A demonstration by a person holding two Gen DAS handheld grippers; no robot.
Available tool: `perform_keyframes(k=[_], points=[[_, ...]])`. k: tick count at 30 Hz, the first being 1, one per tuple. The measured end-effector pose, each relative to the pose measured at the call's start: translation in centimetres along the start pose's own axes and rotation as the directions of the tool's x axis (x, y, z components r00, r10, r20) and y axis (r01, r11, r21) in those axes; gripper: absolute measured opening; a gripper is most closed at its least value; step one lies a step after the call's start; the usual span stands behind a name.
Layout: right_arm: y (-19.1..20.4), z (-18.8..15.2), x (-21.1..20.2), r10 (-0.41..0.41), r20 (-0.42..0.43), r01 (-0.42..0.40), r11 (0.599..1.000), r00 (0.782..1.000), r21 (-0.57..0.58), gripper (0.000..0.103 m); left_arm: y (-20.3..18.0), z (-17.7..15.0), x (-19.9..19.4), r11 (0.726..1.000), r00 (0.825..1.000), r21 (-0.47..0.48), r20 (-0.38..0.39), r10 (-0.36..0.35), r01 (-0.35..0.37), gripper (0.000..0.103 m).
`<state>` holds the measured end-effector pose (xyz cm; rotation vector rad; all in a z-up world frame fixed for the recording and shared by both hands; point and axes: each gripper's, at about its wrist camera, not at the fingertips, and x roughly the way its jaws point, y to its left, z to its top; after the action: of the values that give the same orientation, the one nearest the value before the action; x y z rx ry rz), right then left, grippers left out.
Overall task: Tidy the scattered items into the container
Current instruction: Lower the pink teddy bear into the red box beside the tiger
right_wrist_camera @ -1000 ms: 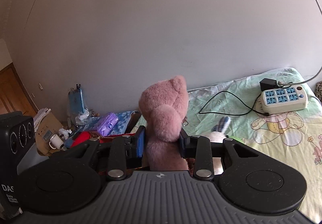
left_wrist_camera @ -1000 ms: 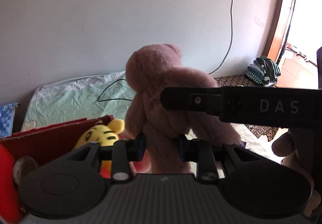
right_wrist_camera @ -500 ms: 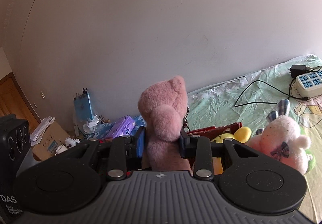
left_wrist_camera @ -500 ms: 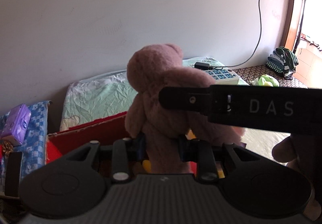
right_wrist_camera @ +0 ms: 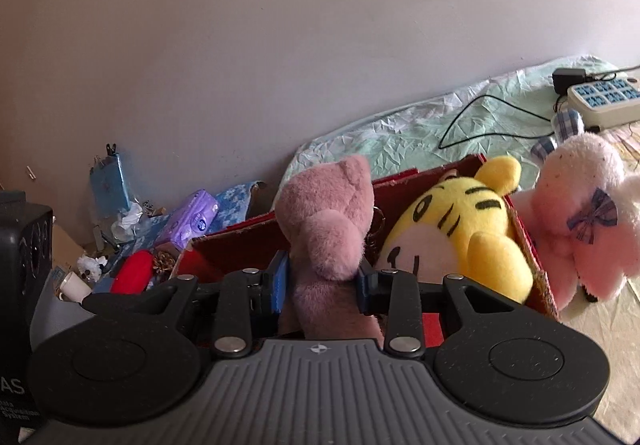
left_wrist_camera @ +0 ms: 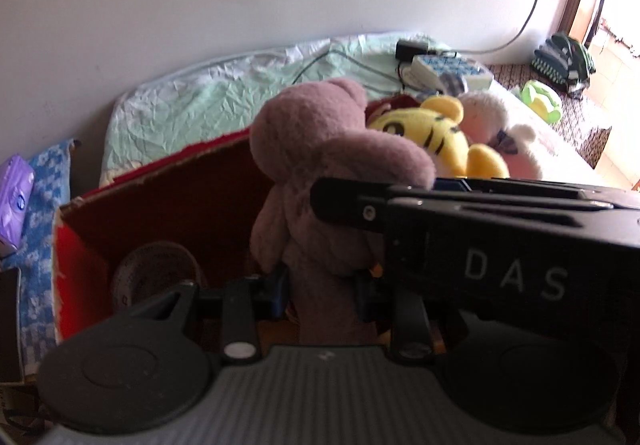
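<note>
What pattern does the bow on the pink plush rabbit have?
The bow on the rabbit is checked, purple and blue, clearest in the right wrist view.

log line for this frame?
both grippers: left, right shut on bear | over box | tiger inside

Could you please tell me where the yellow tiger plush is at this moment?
The yellow tiger plush lies in the red cardboard box, right of the mauve teddy bear in the right wrist view, with the pink bunny plush outside the box's right wall.
</note>
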<state>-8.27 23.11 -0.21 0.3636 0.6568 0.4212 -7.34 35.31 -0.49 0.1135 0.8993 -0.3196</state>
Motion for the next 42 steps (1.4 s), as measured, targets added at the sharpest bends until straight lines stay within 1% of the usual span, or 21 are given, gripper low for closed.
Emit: perform_keyframes(k=[4, 7, 9, 14, 17, 20, 23, 25, 26, 29, 30, 33, 35, 39, 42], points=[[-0.5, -0.4, 1.0, -0.038, -0.051, 0.039, 0.999, 0.998, 0.033, 0.036, 0.1, -0.2, 1.1, 1.0, 0.999, -0.003, -0.046, -0.017, 0.017, 0.027], [-0.4, -0.5, 1.3, -0.056, -0.06, 0.057, 0.998, 0.997, 0.02, 0.036, 0.2, -0.1, 1.6, 1.0, 0.998, -0.012, -0.057, -0.025, 0.025, 0.027], [-0.4, -0.5, 1.5, -0.067, -0.063, 0.068, 0.998, 0.996, 0.012, 0.036, 0.2, 0.2, 1.8, 0.999, 0.996, -0.02, -0.078, -0.041, 0.04, 0.026], [-0.2, -0.6, 2.0, -0.096, -0.092, 0.096, 0.995, 0.991, -0.003, 0.036, -0.7, 0.4, 2.3, 0.999, 0.993, 0.021, -0.118, -0.031, 0.033, 0.026], [0.0, -0.7, 2.1, -0.119, -0.098, 0.117, 0.993, 0.988, -0.028, 0.036, -0.5, 0.4, 2.5, 0.999, 0.99, -0.004, -0.129, -0.049, 0.049, 0.025], [-0.3, -0.5, 2.4, -0.123, -0.113, 0.12, 0.992, 0.986, -0.034, 0.035, -0.3, 0.4, 2.5, 0.998, 0.989, -0.024, -0.133, -0.065, 0.063, 0.026], [-0.4, -0.3, 2.5, -0.118, -0.13, 0.115, 0.993, 0.984, -0.033, 0.035, 0.2, 0.3, 2.4, 0.996, 0.987, -0.045, -0.133, -0.086, 0.08, 0.03], [-0.4, -0.3, 2.4, -0.112, -0.135, 0.109, 0.994, 0.985, -0.031, 0.035, 0.6, 0.2, 2.2, 0.993, 0.986, -0.068, -0.129, -0.101, 0.093, 0.039], [-0.4, -0.3, 2.4, -0.11, -0.136, 0.106, 0.994, 0.985, -0.032, 0.036, 0.7, 0.1, 2.0, 0.993, 0.987, -0.076, -0.124, -0.103, 0.094, 0.041], [-0.2, -0.1, 2.1, -0.1, -0.137, 0.097, 0.995, 0.985, -0.031, 0.037, 1.0, -0.1, 1.2, 0.993, 0.99, -0.086, -0.103, -0.093, 0.084, 0.052], [-0.1, 0.0, 2.0, -0.1, -0.134, 0.097, 0.995, 0.986, -0.034, 0.037, 1.1, -0.1, 0.9, 0.993, 0.992, -0.089, -0.094, -0.09, 0.082, 0.057], [-0.2, 0.0, 1.9, -0.101, -0.132, 0.098, 0.995, 0.986, -0.031, 0.037, 1.3, -0.2, 0.5, 0.992, 0.993, -0.097, -0.079, -0.091, 0.083, 0.059], [-0.3, 0.0, 1.9, -0.102, -0.135, 0.099, 0.995, 0.986, -0.024, 0.034, 1.5, -0.2, 0.4, 0.991, 0.993, -0.102, -0.074, -0.094, 0.087, 0.059], [-0.3, 0.0, 1.7, -0.104, -0.148, 0.099, 0.994, 0.984, -0.037, 0.032, 1.6, -0.3, 0.7, 0.989, 0.99, -0.112, -0.091, -0.103, 0.093, 0.059], [-0.2, -0.1, 1.4, -0.099, -0.16, 0.093, 0.995, 0.982, -0.044, 0.03, 1.8, -0.6, 0.8, 0.987, 0.989, -0.126, -0.102, -0.109, 0.096, 0.057]])
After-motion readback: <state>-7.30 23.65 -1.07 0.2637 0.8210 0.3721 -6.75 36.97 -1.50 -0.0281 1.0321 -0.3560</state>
